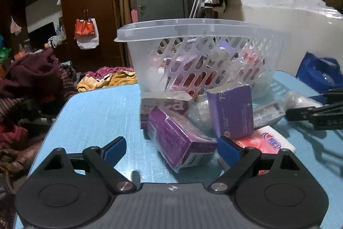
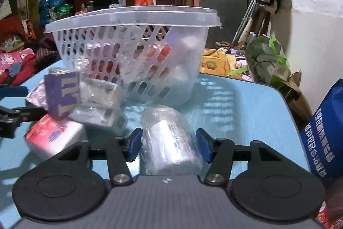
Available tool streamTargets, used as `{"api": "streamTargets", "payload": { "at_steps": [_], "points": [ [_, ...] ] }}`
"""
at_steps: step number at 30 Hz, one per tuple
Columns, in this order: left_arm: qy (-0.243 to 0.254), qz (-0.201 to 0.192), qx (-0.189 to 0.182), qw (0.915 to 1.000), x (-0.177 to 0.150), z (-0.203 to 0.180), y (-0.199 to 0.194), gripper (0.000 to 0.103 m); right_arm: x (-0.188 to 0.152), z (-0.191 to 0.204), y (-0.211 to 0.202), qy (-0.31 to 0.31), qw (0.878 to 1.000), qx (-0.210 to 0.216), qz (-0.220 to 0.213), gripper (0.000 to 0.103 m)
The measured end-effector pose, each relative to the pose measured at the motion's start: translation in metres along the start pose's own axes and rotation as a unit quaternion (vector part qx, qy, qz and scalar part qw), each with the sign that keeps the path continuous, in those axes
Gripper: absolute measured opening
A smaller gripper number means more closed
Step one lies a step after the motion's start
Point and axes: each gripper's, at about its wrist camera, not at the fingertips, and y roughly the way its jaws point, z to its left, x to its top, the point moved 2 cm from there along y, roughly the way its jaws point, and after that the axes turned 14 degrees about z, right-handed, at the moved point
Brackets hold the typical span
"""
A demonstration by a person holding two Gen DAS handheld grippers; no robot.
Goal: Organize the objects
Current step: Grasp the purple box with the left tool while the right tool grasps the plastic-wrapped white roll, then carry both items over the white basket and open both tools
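On the light blue worktop (image 1: 96, 113) stands a translucent white plastic basket (image 1: 199, 53) with a slotted wall, already holding several packets that show red and purple through the holes. In front of it lies a loose heap: a purple carton (image 1: 182, 143) on its side in clear wrap, a violet box (image 1: 231, 111) standing tilted against the pile, a red-and-white tissue pack (image 1: 268, 143) flat beside them, and clear-wrapped packets behind. The left claw (image 1: 171, 150) hovers low over the worktop with its blue pads spread wide; the near end of the purple carton lies between them, untouched by either pad. In the right wrist view, the right claw (image 2: 169, 144) brackets a clear plastic-wrapped bundle (image 2: 171, 141) lying just in front of the basket, its left pad against the wrap, but whether both pads press on it cannot be told. A blue printed bag (image 2: 321, 134) stands at the worktop's right edge.
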Motion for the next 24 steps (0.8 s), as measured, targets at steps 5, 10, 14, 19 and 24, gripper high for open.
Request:
{"api": "streamTargets", "payload": {
  "at_steps": [5, 10, 14, 19, 24],
  "points": [
    [-0.005, -0.003, -0.005, 1.0, -0.001, -0.003, -0.002, 0.094, -0.007, 0.003, -0.007, 0.005, 1.0, 0.017, -0.009, 0.059],
    [-0.036, 0.009, -0.041, 0.9985, -0.001, 0.009, 0.002, 0.082, -0.008, 0.0, -0.01, 0.012, 0.999, 0.026, -0.017, 0.058],
    [-0.018, 0.032, -0.043, 0.9984, 0.003, 0.003, 0.011, 0.081, -0.007, 0.0, -0.01, 0.011, 0.999, 0.027, -0.019, 0.058],
    [-0.027, 0.03, -0.052, 0.9979, 0.003, 0.003, 0.012, 0.074, -0.007, 0.001, -0.01, 0.009, 0.999, 0.028, -0.024, 0.057],
    [-0.04, 0.005, -0.067, 0.997, 0.001, 0.008, 0.006, 0.061, -0.008, 0.003, -0.011, 0.004, 0.999, 0.021, -0.03, 0.057]
  ]
}}
